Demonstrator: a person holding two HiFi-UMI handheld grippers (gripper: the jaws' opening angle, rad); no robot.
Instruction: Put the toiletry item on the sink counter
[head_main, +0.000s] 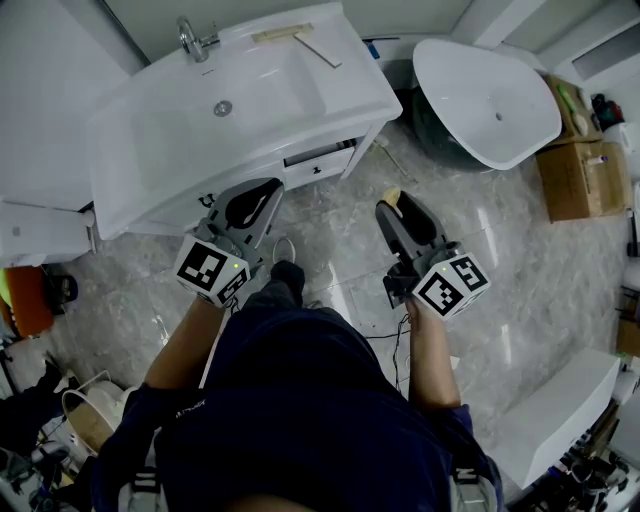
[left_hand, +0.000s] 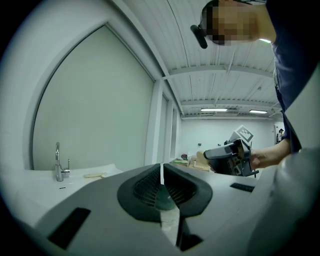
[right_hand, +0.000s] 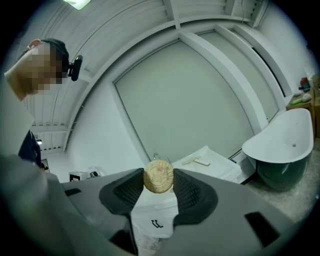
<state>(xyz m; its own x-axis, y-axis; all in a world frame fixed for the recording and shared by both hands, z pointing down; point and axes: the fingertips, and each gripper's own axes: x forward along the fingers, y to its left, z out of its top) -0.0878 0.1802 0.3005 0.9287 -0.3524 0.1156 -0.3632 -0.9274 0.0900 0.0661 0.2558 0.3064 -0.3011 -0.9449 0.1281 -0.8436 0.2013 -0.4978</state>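
Observation:
A round tan soap bar (right_hand: 158, 176) is pinched between the pads of my right gripper (right_hand: 159, 181), which is shut on it. In the head view that gripper (head_main: 398, 207) hangs over the marble floor, right of the vanity, with the soap (head_main: 391, 196) at its tip. The white sink counter (head_main: 340, 95) with its basin (head_main: 225, 112) and chrome tap (head_main: 193, 40) lies up and to the left. My left gripper (head_main: 258, 205) is shut and empty, just under the counter's front edge. The left gripper view shows its jaws (left_hand: 161, 176) pressed together.
A flat beige item (head_main: 281, 33) and a thin strip (head_main: 322, 52) lie at the back of the counter. A white bathtub (head_main: 486, 100) stands to the right, with cardboard boxes (head_main: 583, 172) beyond it. A drawer (head_main: 320, 160) sits under the counter's front.

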